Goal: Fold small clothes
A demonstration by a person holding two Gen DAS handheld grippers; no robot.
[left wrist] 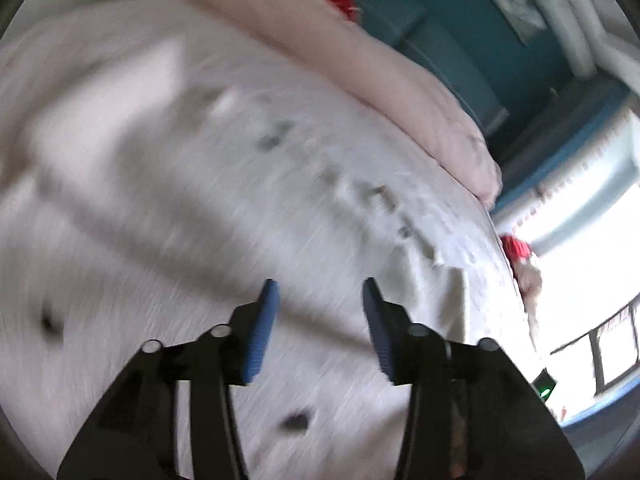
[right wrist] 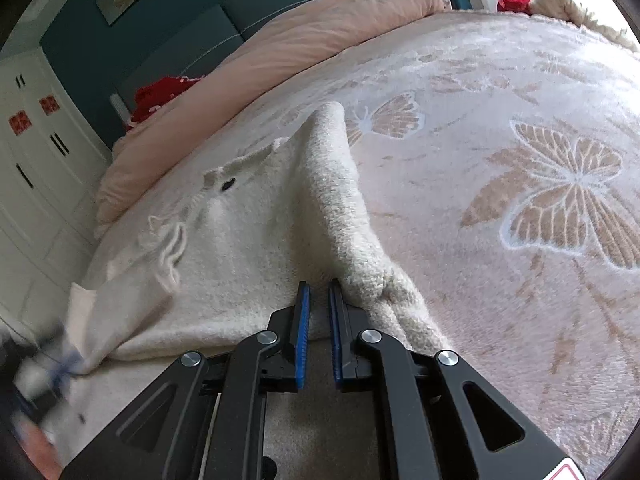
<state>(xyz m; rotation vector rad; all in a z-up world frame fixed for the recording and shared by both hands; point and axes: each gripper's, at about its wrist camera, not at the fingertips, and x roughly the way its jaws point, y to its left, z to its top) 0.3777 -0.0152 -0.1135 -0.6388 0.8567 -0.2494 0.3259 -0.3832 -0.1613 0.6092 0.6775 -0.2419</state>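
A small cream knit sweater [right wrist: 240,240] with dark buttons lies on the bed. In the right wrist view my right gripper [right wrist: 319,292] is nearly closed on a raised fold of the sweater [right wrist: 340,208], which stands up as a ridge. In the blurred left wrist view the same sweater [left wrist: 200,200] fills the frame. My left gripper [left wrist: 320,296] hovers just above it, jaws open and empty. The left gripper also shows as a blur at the lower left of the right wrist view [right wrist: 52,364], by the sweater's sleeve.
The bed has a pink blanket with butterfly patterns [right wrist: 540,184]. A pink duvet [right wrist: 300,40] is rolled along the teal headboard [right wrist: 160,32]. A red item [right wrist: 156,92] lies by the duvet. White cabinets [right wrist: 36,140] stand at left.
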